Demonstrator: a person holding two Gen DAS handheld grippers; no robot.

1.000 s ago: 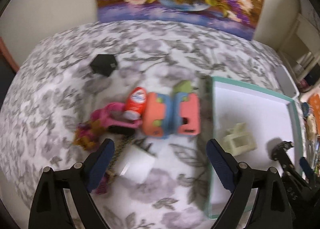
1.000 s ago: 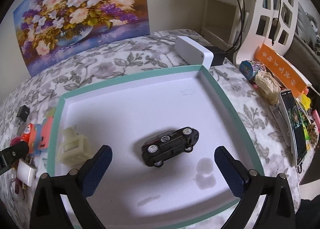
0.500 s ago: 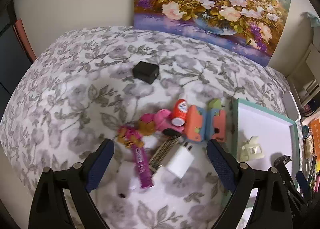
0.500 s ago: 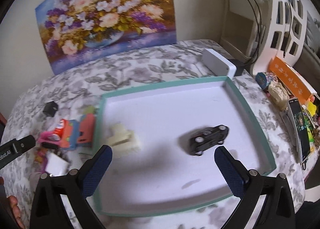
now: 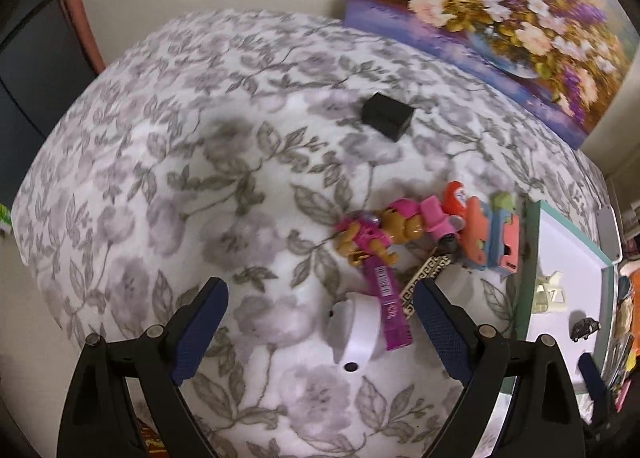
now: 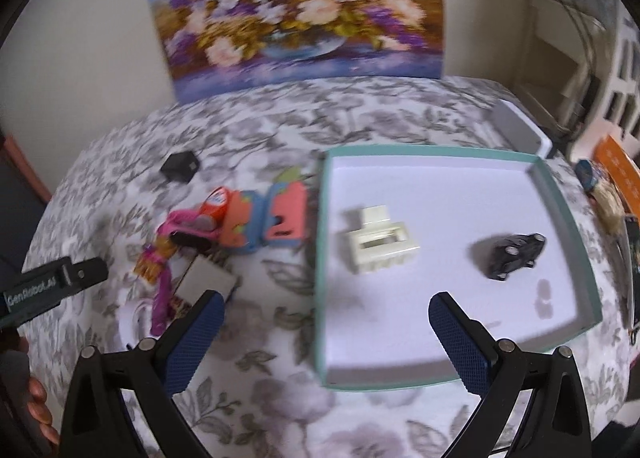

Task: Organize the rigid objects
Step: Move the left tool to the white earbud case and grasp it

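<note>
The left gripper (image 5: 320, 322) is hanging over the bed (image 5: 168, 186) with its jaws spread wide and nothing between the pads; only the flowered cover and a white round device (image 5: 358, 332) are lying under the gap. The right gripper (image 6: 326, 324) is also standing released and empty, over the left wall of the teal tray (image 6: 320, 258).

The tray is sitting near the right edge of the bed. Inside it, a cream plastic clip (image 6: 380, 244) is lying close to the left wall, and a black toy car (image 6: 514, 256) is lying on its side toward the right wall, well apart from the clip.

The other things are waiting in a heap just outside the left wall of the tray: an orange and blue toy (image 6: 268, 226), a red and white bottle (image 6: 214, 204), a pink figure (image 5: 376, 234), a magenta strip (image 5: 390, 302) and a white charger (image 6: 206, 278). A small black box (image 5: 387, 117) is lying alone, farther toward the painting (image 6: 296, 14) at the far edge.
</note>
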